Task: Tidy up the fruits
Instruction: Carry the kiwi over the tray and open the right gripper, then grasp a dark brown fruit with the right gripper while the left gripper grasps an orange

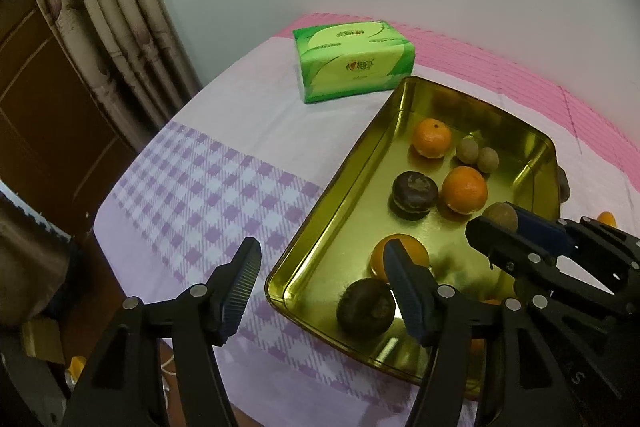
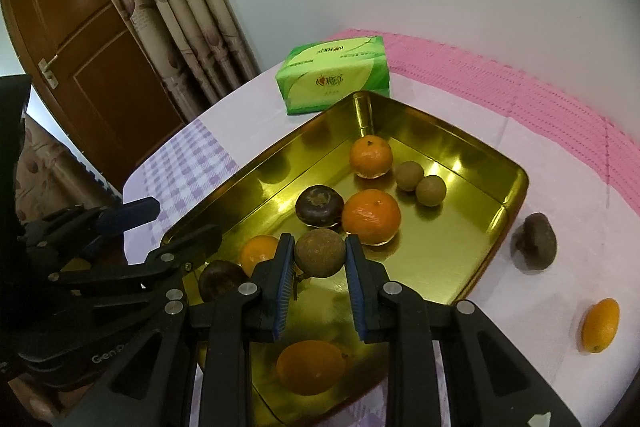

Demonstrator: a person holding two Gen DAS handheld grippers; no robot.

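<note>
1. Our right gripper point(image 2: 316, 263), low centre of the right wrist view, is clamped on a round brown fruit point(image 2: 320, 253) above the gold tray point(image 2: 460, 143).
2. Our left gripper point(image 1: 320, 291), at the bottom of the left wrist view, stands open and empty; one finger is over the tray's near-left corner, the other over the checked cloth point(image 1: 192, 195).
3. In the tray: oranges point(image 2: 370, 217), two small brown fruits point(image 2: 430, 190) and dark chestnut-like fruits point(image 2: 319, 206).
4. Right of the tray, on the cloth: one dark fruit point(image 2: 536, 241) and a small orange fruit point(image 2: 600, 325).
5. A green tissue pack point(image 2: 334, 77) sits just behind the tray.
</note>
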